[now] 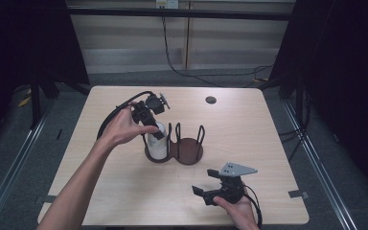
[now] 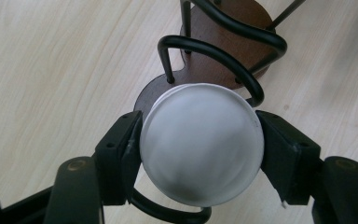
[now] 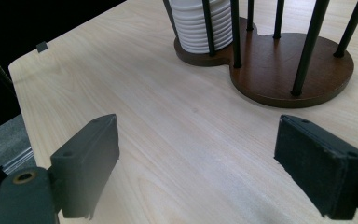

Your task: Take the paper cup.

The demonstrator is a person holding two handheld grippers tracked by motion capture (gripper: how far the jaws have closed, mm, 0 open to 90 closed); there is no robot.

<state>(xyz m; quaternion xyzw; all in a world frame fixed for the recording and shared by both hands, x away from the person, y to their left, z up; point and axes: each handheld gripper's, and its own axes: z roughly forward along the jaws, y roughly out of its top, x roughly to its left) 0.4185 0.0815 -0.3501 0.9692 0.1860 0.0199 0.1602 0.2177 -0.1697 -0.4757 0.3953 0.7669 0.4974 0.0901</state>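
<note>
- White cup stack [image 2: 201, 148]: round, smooth base up, ribbed rims; stands in left ring of wire holder [image 2: 223, 44], dark wood base.
- Left gripper [image 2: 200, 149]: pads clamp the stack's sides.
- Right gripper [image 3: 196, 168]: jaws wide apart, nothing between, over pale wood-grain counter [image 3: 168, 140].

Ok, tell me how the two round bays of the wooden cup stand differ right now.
The left bay holds a stack of white cups, while the right bay has only its bare brown base showing. The left tool is clamped on the top of the stack in the left bay; nothing touches the right bay, and the right tool sits open nearer the table's front edge. Both bays share one brown base and are ringed by black wire loops.
</note>
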